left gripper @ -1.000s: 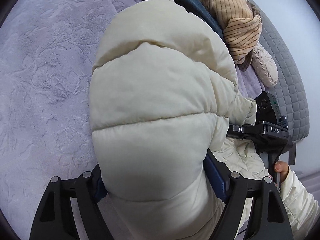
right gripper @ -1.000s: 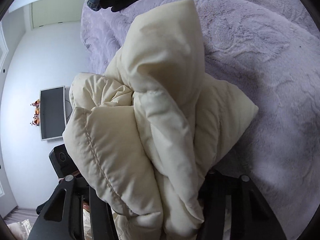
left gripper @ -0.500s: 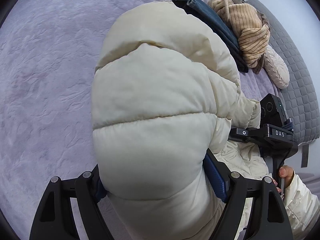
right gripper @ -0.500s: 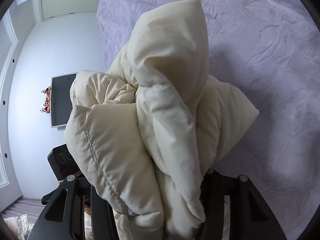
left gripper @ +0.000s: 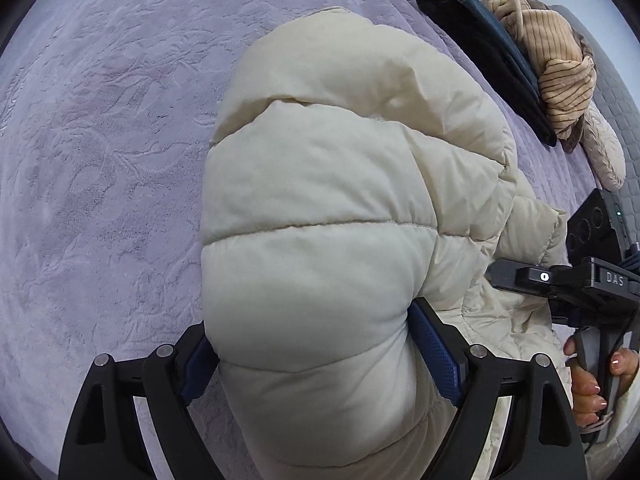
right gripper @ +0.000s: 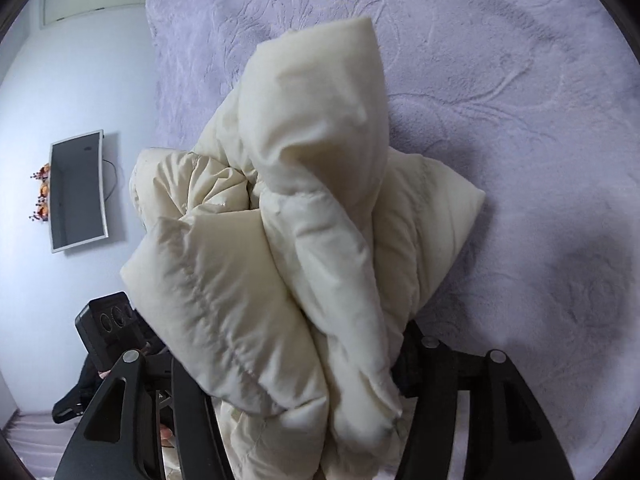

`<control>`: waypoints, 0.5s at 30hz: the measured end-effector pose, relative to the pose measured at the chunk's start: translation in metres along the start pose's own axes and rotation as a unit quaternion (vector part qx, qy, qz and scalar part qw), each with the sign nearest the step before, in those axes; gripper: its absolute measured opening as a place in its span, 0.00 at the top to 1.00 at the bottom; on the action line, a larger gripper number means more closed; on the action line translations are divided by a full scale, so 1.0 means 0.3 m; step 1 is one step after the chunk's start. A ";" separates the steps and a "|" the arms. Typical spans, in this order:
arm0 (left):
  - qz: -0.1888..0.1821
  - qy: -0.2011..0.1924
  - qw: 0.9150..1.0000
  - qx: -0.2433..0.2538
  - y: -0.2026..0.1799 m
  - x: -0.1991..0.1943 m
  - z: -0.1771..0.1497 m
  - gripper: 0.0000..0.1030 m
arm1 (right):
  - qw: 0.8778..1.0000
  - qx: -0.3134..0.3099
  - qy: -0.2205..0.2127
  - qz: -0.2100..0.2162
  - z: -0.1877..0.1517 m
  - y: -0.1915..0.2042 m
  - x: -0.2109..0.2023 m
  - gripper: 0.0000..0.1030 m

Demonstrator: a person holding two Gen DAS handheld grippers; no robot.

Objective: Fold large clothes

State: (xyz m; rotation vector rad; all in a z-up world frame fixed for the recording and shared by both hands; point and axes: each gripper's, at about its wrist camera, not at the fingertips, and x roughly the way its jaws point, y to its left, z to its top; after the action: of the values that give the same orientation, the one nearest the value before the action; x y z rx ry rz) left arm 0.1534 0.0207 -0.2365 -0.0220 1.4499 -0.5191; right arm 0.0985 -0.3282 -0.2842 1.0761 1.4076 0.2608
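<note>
A: What do we have, biggest thing first?

B: The bed (left gripper: 100, 140), covered in a lilac embossed blanket, fills both views. Above it we hold the cream puffer jacket (left gripper: 320, 208), bundled into thick folds and lifted between our two grippers.

A: Where does the jacket sit in each view?

B: In the left wrist view it bulges up through the left gripper (left gripper: 320, 360), its quilted panels swelling between the blue pads. In the right wrist view a folded wad of it, hood-like tip on top, stands in the right gripper (right gripper: 304, 364).

A: And the jaws?

B: Both pairs are easing apart, with the jacket between them. The left pads press against the padding on both sides, so we count that as grasping the jacket. The right fingers also bear on the fabric on both sides.

A: Anything smaller?

B: At the far edge of the bed lie folded dark jeans (left gripper: 484, 60), and just beside them a tan striped garment (left gripper: 552, 64). A grey screen (right gripper: 76, 192) hangs on the wall. The right hand (left gripper: 592, 380) grips its handle, low at the edge of the left view.
</note>
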 end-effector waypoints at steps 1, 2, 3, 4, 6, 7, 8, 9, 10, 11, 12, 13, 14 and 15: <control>0.000 0.000 1.000 -0.002 0.002 0.001 -0.001 0.15 | 1.000 -0.005 -0.003 -0.012 -0.014 0.015 -0.027 0.38; 0.000 0.000 1.000 -0.003 -0.010 0.004 0.003 0.15 | 1.000 -0.009 -0.007 -0.027 -0.026 0.030 -0.052 0.38; 0.000 0.000 1.000 -0.004 -0.016 0.004 0.004 0.15 | 0.999 -0.015 -0.013 -0.040 -0.029 0.040 -0.081 0.38; 0.001 -0.001 1.000 -0.004 -0.016 0.004 0.002 0.15 | 0.998 -0.022 -0.019 -0.054 -0.043 0.053 -0.111 0.38; 0.003 -0.001 1.000 -0.004 -0.034 0.009 0.015 0.15 | 0.995 -0.039 -0.035 -0.084 -0.079 0.080 -0.165 0.38; 0.004 -0.001 1.000 -0.005 -0.034 0.010 0.015 0.15 | 0.993 -0.048 -0.044 -0.100 -0.095 0.105 -0.184 0.39; 0.004 0.000 1.000 -0.005 -0.037 0.011 0.015 0.15 | 0.990 -0.059 -0.055 -0.112 -0.109 0.132 -0.203 0.52; 0.004 0.000 1.000 -0.006 -0.037 0.011 0.015 0.15 | 0.988 -0.069 -0.063 -0.121 -0.123 0.154 -0.212 0.78; 0.004 0.000 1.000 -0.006 -0.037 0.012 0.015 0.15 | 0.986 -0.075 -0.071 -0.129 -0.138 0.177 -0.224 0.87; 0.005 0.001 1.000 -0.005 -0.038 0.013 0.016 0.15 | 0.985 -0.081 -0.082 -0.128 -0.127 0.178 -0.260 0.88; 0.005 0.000 1.000 -0.005 -0.038 0.013 0.016 0.15 | 0.984 -0.089 -0.092 -0.121 -0.141 0.213 -0.267 0.88; 0.005 0.000 1.000 -0.005 -0.036 0.012 0.016 0.15 | 0.983 -0.099 -0.097 -0.116 -0.159 0.223 -0.266 0.88; 0.006 0.001 1.000 -0.005 -0.037 0.013 0.017 0.15 | 0.982 -0.110 -0.102 -0.117 -0.167 0.250 -0.253 0.88; 0.006 0.001 1.000 -0.004 -0.037 0.013 0.018 0.15 | 0.979 -0.120 -0.107 -0.123 -0.176 0.255 -0.233 0.88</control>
State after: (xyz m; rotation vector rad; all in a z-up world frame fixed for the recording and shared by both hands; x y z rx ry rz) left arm 0.1549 0.0078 -0.2358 -0.0197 1.4529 -0.5026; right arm 0.0699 -0.3139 -0.1723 0.7018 1.2642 0.1277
